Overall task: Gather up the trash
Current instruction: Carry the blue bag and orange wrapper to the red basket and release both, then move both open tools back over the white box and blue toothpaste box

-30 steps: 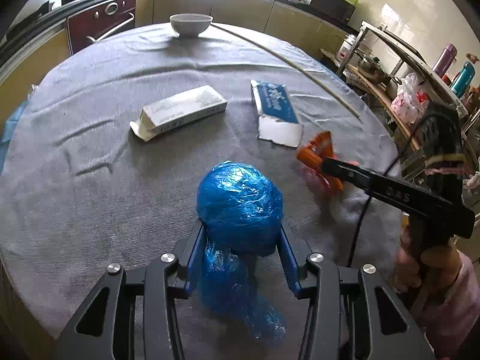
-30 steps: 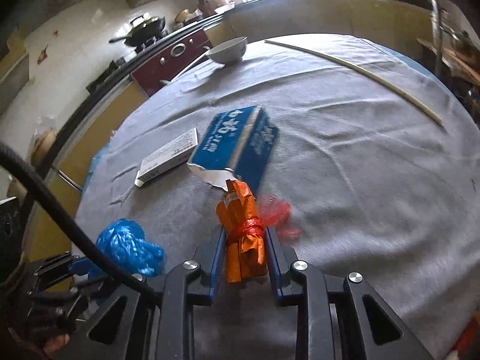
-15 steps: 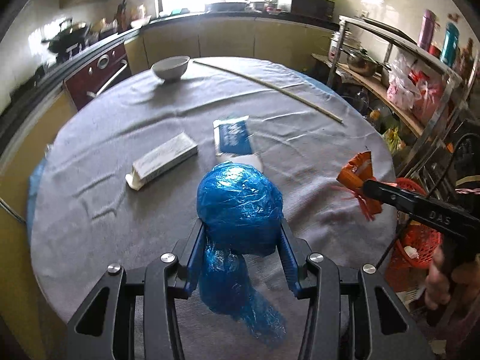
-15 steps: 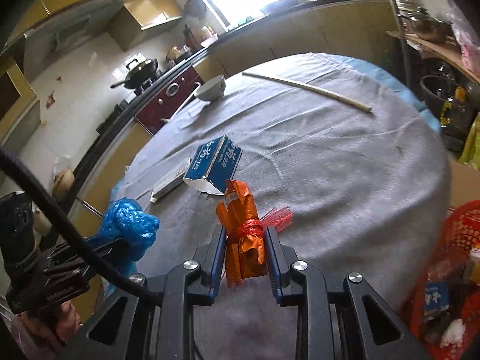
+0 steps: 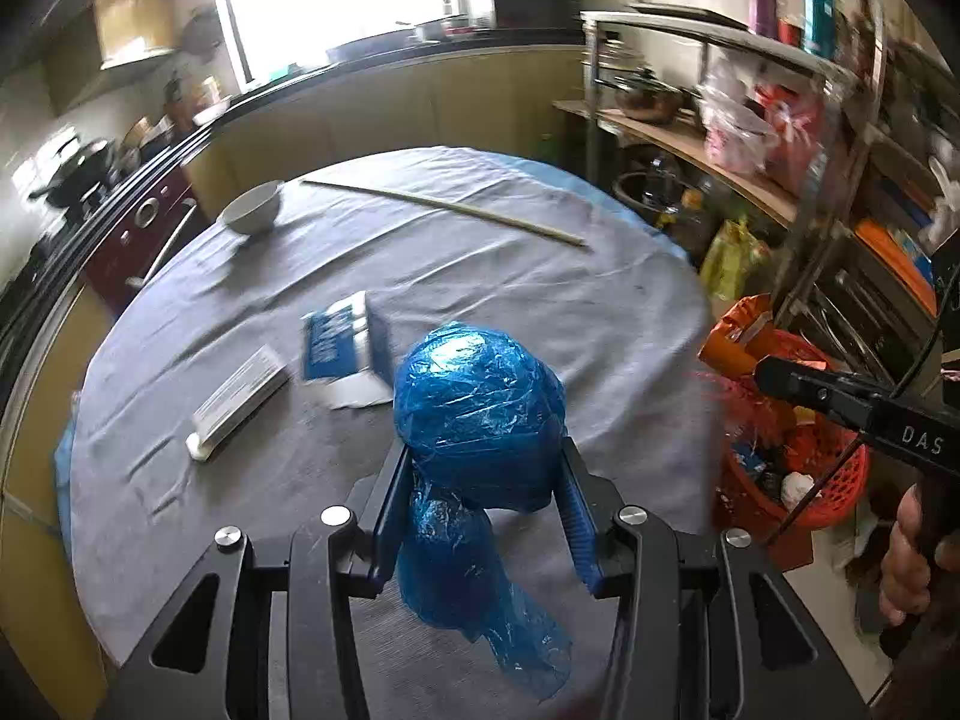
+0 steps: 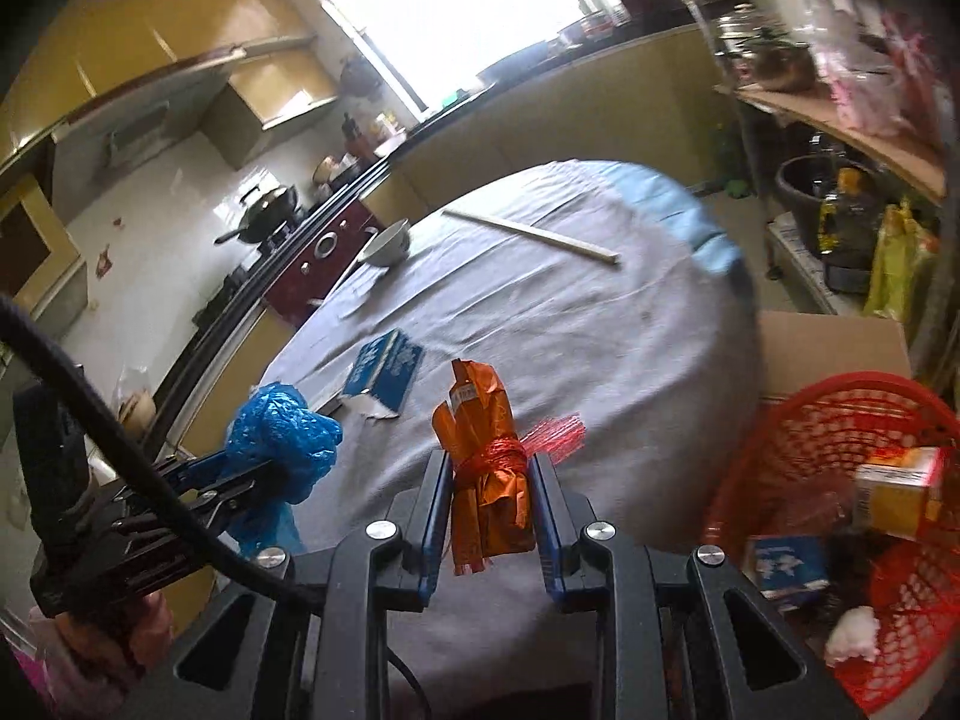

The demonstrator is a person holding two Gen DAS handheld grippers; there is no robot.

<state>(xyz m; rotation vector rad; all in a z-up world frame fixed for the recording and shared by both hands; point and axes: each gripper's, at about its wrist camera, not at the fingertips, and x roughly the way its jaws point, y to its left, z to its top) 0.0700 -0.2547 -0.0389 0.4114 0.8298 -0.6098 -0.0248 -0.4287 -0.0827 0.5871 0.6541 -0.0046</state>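
My left gripper (image 5: 480,468) is shut on a crumpled blue plastic bag (image 5: 477,414), held above the near edge of the round table (image 5: 540,276). My right gripper (image 6: 489,480) is shut on an orange wrapper bundle (image 6: 486,468) tied with red string. In the left wrist view that wrapper (image 5: 729,342) hangs past the table's right edge, over the red mesh trash basket (image 5: 840,480). The same basket (image 6: 798,414) stands on the floor at lower right in the right wrist view, with cartons and paper in it. A blue carton (image 5: 336,339) and a white box (image 5: 240,393) lie on the grey cloth.
A white bowl (image 5: 252,213) and a long thin stick (image 5: 444,210) lie at the table's far side. A metal shelf rack (image 5: 798,138) with pots and bags stands right of the table. A cardboard box (image 6: 834,348) sits behind the basket. Kitchen counters run behind.
Both grippers have pulled back and to the right, away from the table's middle, each still holding its trash. The red basket has come into view beside the table.
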